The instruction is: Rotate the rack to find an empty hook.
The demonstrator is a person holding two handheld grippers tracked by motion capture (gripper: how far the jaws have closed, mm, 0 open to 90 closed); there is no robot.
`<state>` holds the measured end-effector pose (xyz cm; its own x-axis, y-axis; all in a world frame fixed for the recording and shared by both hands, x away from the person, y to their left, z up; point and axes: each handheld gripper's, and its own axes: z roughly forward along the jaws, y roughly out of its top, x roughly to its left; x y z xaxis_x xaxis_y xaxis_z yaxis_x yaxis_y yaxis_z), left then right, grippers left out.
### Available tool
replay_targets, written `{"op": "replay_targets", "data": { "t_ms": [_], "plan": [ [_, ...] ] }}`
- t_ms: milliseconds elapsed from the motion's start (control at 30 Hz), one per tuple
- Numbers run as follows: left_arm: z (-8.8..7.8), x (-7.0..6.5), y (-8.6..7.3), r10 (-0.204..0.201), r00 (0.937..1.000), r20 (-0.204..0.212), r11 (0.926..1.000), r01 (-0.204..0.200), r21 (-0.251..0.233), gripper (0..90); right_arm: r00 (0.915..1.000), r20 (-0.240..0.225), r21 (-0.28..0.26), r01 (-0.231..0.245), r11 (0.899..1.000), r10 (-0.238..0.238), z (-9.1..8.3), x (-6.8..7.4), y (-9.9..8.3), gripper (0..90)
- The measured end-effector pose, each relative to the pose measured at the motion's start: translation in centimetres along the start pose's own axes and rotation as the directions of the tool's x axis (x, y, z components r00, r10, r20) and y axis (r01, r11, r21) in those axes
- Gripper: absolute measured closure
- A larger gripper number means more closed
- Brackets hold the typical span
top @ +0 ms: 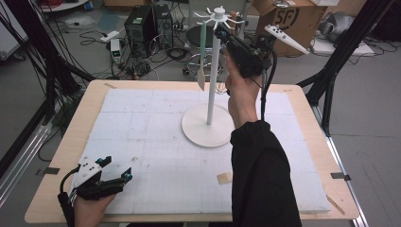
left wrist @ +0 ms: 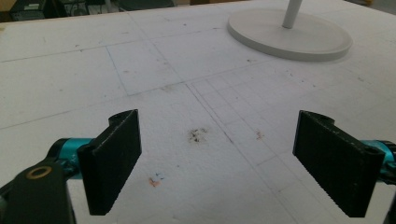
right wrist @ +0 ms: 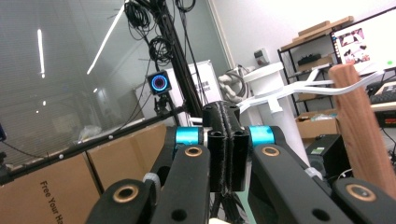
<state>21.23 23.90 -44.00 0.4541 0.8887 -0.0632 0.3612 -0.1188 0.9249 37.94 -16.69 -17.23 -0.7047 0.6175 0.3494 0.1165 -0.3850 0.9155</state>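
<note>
Up at the crown of the white utensil stand (top: 213, 71), the right gripper (top: 222, 32) has its jaws clenched together, seemingly on nothing, just beside the radial hooks (right wrist: 299, 91) and the wooden handle (right wrist: 362, 128). A spatula (top: 202, 61) hangs from the far side, while the left gripper (top: 116, 172) rests released on the tabletop (top: 156, 151). Any sideways bump against the hooks could likely rock the stand or swing the spatula off.

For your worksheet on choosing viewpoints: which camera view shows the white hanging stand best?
The high view: the white stand appears whole, with base, pole and hook arms at the top. The left gripper view shows just its round base and the pole's foot. The right gripper view shows just its top and hook arms, close behind the shut right tongs.
</note>
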Motion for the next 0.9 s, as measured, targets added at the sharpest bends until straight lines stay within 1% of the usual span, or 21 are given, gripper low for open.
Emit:
{"op": "replay_targets", "data": {
  "t_ms": [133,200,267,333,367,433,467,500,633,733,767,900],
  "plan": [
    [0.0,0.0,0.0,0.002,1.0,-0.001,1.0,-0.002,0.002,15.9,1.0,-0.003,0.004,0.003,1.0,-0.003,0.1,0.1,-0.1,90.0],
    [0.0,0.0,0.0,0.001,1.0,-0.002,1.0,-0.001,0.001,15.9,1.0,-0.001,0.009,0.007,1.0,-0.007,-0.1,0.1,-0.1,90.0],
    [0.0,-0.1,0.0,0.0,1.0,0.001,1.0,0.0,0.0,15.9,1.0,-0.003,0.011,0.0,1.0,0.0,-0.6,0.0,-0.3,89.3],
    [0.0,-0.2,0.0,0.004,1.0,-0.001,1.0,-0.004,0.0,15.9,1.0,0.001,0.019,-0.004,1.0,0.004,-1.0,-0.1,-0.5,80.7],
    [-0.1,-0.2,0.0,0.007,1.0,0.002,1.0,-0.007,0.006,15.9,0.9999,0.003,0.029,-0.011,1.0,0.011,-1.3,-0.2,-0.6,78.0],
    [0.0,-0.4,0.0,0.007,1.0,0.002,1.0,-0.007,0.001,15.9,1.0,0.007,0.043,-0.005,0.999,0.005,-2.0,-0.4,-0.9,75.4],
    [0.0,-0.4,0.1,0.014,0.9999,0.004,0.9999,-0.014,0.005,15.9,1.0,0.009,0.045,-0.001,0.999,0.0,-2.3,-0.5,-1.0,73.8],
    [0.0,-0.5,0.1,0.015,0.9999,0.004,0.9999,-0.015,0.005,15.9,1.0,0.007,0.051,-0.006,0.999,0.006,-2.6,-0.5,-1.2,72.9],
    [0.0,-0.7,0.1,0.021,0.9998,0.005,0.9997,-0.021,0.007,15.9,1.0,0.008,0.07,0.0,0.998,-0.001,-3.9,-0.8,-1.9,70.6],
    [0.1,-0.8,0.1,0.022,0.9997,0.005,0.9997,-0.022,0.009,15.9,0.9999,0.009,0.092,-0.009,0.996,0.008,-4.8,-0.9,-2.5,70.2],
    [0.1,-0.8,0.1,0.026,0.9996,0.005,0.9996,-0.026,0.011,15.9,0.9999,0.013,0.1,0.001,0.995,-0.003,-5.3,-1.0,-2.8,69.4],
    [0.2,-0.8,0.0,0.029,0.9996,0.006,0.9995,-0.029,0.013,15.9,0.9996,0.027,0.122,0.005,0.992,-0.008,-6.8,-1.1,-3.5,66.8]
  ]
}}
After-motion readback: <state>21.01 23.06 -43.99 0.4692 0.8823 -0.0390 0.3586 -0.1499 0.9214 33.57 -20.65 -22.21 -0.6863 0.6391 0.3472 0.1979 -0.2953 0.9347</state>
